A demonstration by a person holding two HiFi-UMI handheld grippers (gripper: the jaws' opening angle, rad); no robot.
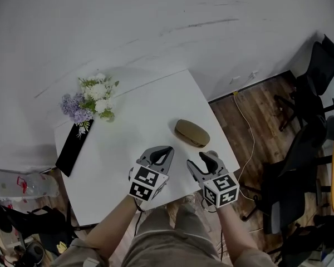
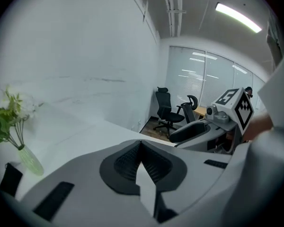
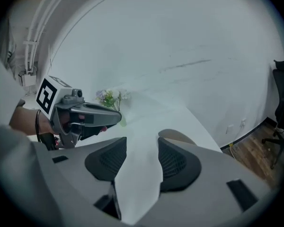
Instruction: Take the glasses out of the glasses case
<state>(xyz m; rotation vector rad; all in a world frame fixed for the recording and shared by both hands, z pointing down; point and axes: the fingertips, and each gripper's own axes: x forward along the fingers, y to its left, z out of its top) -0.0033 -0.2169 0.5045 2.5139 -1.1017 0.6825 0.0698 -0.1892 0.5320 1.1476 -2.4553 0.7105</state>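
Observation:
A tan, closed glasses case [image 1: 192, 133] lies on the white table [image 1: 150, 107], toward its right side. Both grippers hover near the table's front edge, short of the case. My left gripper [image 1: 158, 152] is left of the case and shut, its fingertips touching with nothing held [image 2: 141, 148]. My right gripper [image 1: 203, 161] sits just in front of the case, open and empty [image 3: 137, 155]. In the right gripper view the glasses case [image 3: 177, 137] peeks above the right pad [image 3: 176, 163]. The glasses themselves are not visible.
A vase of white and purple flowers [image 1: 92, 102] stands at the table's far left, beside a flat black object [image 1: 75, 146]. Black office chairs [image 1: 309, 102] and a cable [image 1: 246, 128] occupy the wooden floor on the right. Bags and clutter [image 1: 19, 204] lie at the left.

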